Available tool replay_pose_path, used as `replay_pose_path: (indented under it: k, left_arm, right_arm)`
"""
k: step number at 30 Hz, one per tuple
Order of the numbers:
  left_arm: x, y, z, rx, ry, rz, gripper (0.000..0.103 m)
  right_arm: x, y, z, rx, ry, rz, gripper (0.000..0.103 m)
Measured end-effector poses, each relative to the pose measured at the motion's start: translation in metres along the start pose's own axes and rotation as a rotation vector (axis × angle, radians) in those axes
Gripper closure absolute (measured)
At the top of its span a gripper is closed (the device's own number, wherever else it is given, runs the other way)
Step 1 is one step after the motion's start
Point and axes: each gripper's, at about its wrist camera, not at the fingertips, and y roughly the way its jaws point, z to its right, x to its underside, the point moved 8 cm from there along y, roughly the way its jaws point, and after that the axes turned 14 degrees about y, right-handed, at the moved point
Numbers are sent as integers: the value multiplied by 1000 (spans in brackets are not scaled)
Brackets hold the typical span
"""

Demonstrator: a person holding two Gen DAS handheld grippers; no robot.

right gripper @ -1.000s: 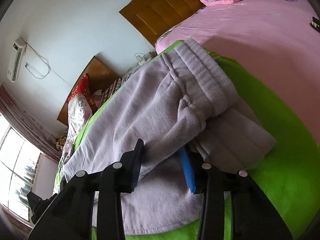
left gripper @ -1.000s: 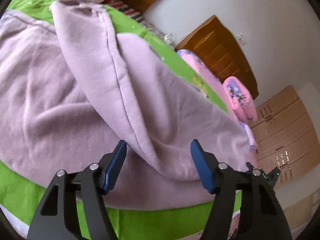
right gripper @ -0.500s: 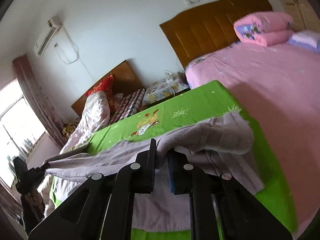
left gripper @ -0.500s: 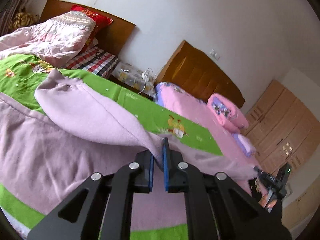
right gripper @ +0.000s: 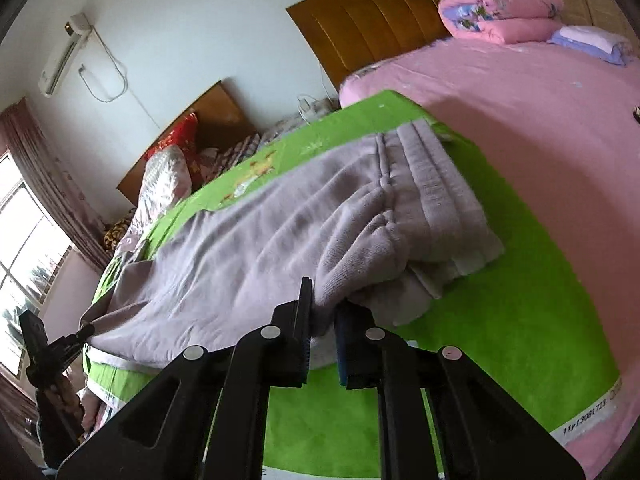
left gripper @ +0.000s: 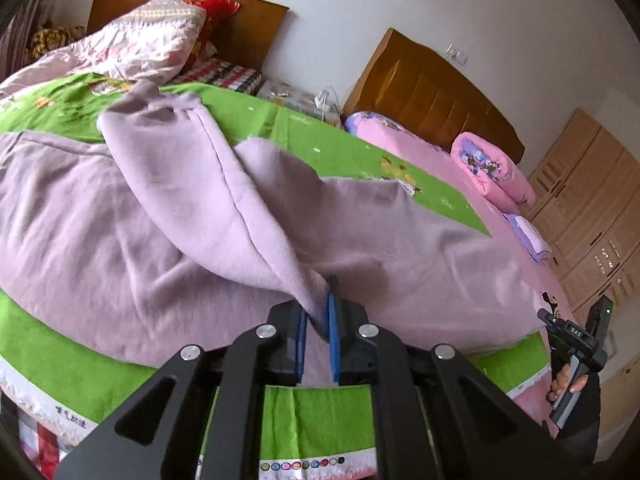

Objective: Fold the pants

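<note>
Lilac fleece pants (left gripper: 132, 216) lie spread on a green sheet (left gripper: 60, 364) on the bed. My left gripper (left gripper: 318, 312) is shut on the raised edge of a pant leg, with cloth pinched between the blue pads. In the right wrist view the pants (right gripper: 248, 256) show their ribbed waistband (right gripper: 432, 184) at the far right. My right gripper (right gripper: 324, 312) is shut on a fold of cloth near the waistband. Each gripper shows small in the other's view, the right one (left gripper: 576, 344) and the left one (right gripper: 44, 352).
A pink bed (right gripper: 520, 104) with a wooden headboard (right gripper: 384, 12) and rolled pink quilt (right gripper: 500, 12) stands to the right. A crumpled quilt (left gripper: 132, 48) and red pillow lie at the far end. Wardrobes (left gripper: 592, 216) line the right wall.
Both grippers were open around the cloth a second ago and have shut on it. They lifted the edges, and now hold them lower and nearer to the sheet.
</note>
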Motion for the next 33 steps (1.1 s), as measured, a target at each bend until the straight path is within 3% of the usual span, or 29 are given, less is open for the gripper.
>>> replay_pose_path:
  k: [5,10,11,12,14,19,21,23,26,29,33]
  left_arm:
    - [35,31,-13,-23,-30,-90,94]
    - [38,33,-17,-50,-20,-85,83]
    - [37,31,-17,-56,-20,-79,70]
    - [36,29,-18,-55,-22,-71,48]
    - [29,24,-21,-62,-34,-38,29]
    - [22,29,-29,-73,-38,-34,30]
    - [25,35,-37,-103,-43,-33,52]
    - [26,37,-41,-146,-12,-26,63]
    - [26,35,-45,-152,-9,-28,78]
    - [26,33,-44,-159,-8,-23,80]
    - [29,36,-44,-177,15,-27,77]
  right_arm:
    - [14,20,27,-6,65,-39,92]
    - [11,19,21,3,53,-51,84]
    - [12,17,23,-3,59,-49,79]
    - [11,15,24,-14,71,-45,78]
    - [5,10,26,-36,103,-26,71]
    - [-10,6,44,-40,195,2,67]
    - [-10,10,53,-94,272,-15,67]
    - [-9,11,56,-106,283,-11,74]
    - [-8,9,49,-31,185,23,78]
    - [-11,3,38,-20,139,56,78]
    - [-7,14,52,11,169,12,78]
